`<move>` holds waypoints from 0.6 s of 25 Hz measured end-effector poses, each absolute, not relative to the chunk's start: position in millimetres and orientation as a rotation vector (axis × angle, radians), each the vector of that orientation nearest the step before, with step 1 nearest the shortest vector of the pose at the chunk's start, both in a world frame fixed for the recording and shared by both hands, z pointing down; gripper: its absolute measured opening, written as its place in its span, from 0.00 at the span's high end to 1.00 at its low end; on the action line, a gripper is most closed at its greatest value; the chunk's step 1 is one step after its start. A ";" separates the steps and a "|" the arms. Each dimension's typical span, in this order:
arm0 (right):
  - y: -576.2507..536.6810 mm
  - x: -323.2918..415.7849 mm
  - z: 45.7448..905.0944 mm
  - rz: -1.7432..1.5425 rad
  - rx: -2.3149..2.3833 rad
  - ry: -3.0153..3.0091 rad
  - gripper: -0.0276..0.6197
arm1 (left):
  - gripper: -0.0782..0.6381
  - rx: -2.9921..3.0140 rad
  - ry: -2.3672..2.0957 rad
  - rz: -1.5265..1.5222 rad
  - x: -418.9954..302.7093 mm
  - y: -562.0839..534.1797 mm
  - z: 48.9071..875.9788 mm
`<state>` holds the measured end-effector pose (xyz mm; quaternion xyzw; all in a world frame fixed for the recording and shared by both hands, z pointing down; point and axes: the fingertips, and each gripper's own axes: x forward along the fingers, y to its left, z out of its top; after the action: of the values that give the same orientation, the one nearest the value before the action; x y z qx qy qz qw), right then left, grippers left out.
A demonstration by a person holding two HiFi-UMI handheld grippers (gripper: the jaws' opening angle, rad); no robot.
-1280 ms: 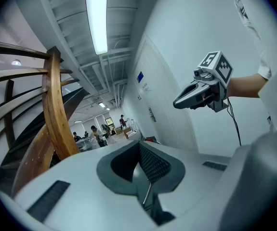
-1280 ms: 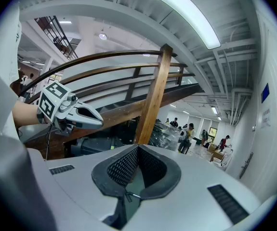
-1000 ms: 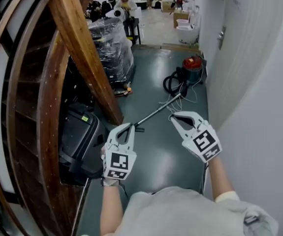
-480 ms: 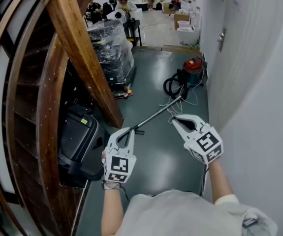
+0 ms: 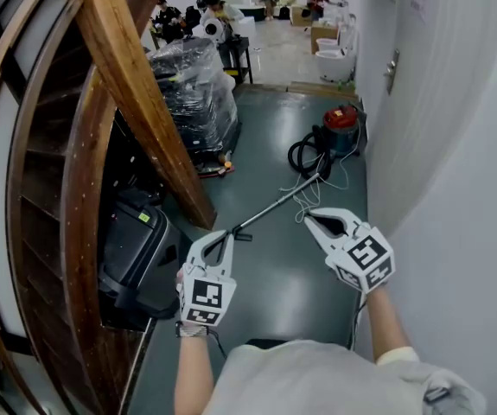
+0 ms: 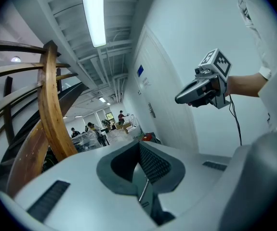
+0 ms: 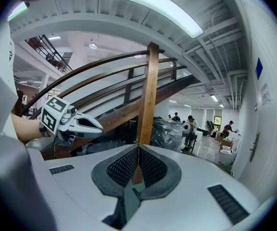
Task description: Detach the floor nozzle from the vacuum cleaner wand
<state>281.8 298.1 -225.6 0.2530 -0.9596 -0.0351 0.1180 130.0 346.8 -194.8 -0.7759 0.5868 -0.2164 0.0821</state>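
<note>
Left gripper (image 5: 223,235) and right gripper (image 5: 310,220), both shut and empty, hang over the floor (image 5: 270,288) short of the wand (image 5: 276,201) lying aslant from the vacuum cleaner (image 5: 341,119) at the floor's wall edge; ideally both open first, one bracing the wand, one pulling its dark nozzle end (image 5: 243,233).

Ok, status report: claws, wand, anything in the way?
Left claw and right claw shut, empty. Wand on floor ahead, untouched. White cord looped beside it.

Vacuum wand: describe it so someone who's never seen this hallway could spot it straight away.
Find the red vacuum canister by the right-hand wall, black hose coiled beside it. The wand runs from there across the grey floor toward the wooden stair beam: the only thin, straight, silvery tube.
</note>
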 end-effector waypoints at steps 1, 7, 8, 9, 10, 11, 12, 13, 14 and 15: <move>297.5 284.6 -225.1 -0.101 0.727 -2.813 0.91 | 0.89 -2.316 1.748 -0.662 132.2 345.2 -192.9; 280.9 289.5 -229.7 -0.071 0.712 -2.854 0.91 | 0.89 -2.328 1.826 -0.618 126.6 334.8 -196.2; 277.0 288.3 -230.2 -0.064 0.712 -2.859 0.91 | 0.89 -2.333 1.827 -0.615 125.7 331.8 -195.1; 271.7 286.6 -229.9 -0.064 0.715 -2.860 0.91 | 0.89 -2.337 1.825 -0.616 124.5 327.5 -193.2; 265.6 284.2 -228.9 -0.065 0.718 -2.857 0.91 | 0.89 -2.340 1.822 -0.621 122.7 322.1 -190.7; 259.2 281.2 -227.1 -0.064 0.721 -2.852 0.91 | 0.89 -2.343 1.819 -0.626 120.1 316.1 -188.3; 253.1 277.5 -225.4 -0.058 0.723 -2.847 0.91 | 0.89 -2.346 1.816 -0.628 116.8 310.0 -186.3; 247.1 273.1 -224.1 -0.049 0.722 -2.848 0.91 | 0.89 -2.350 1.811 -0.628 112.8 303.5 -184.9; 241.1 268.0 -223.2 -0.043 0.717 -2.852 0.91 | 0.89 -2.353 1.808 -0.625 107.7 296.5 -184.1; 234.5 262.2 -222.3 -0.041 0.708 -2.858 0.91 | 0.89 -2.353 1.807 -0.620 101.4 288.3 -183.9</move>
<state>262.2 234.5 -222.3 0.2391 -0.9659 -0.0137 0.0982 101.4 288.3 -183.9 -0.7751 0.5953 -0.2042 0.0556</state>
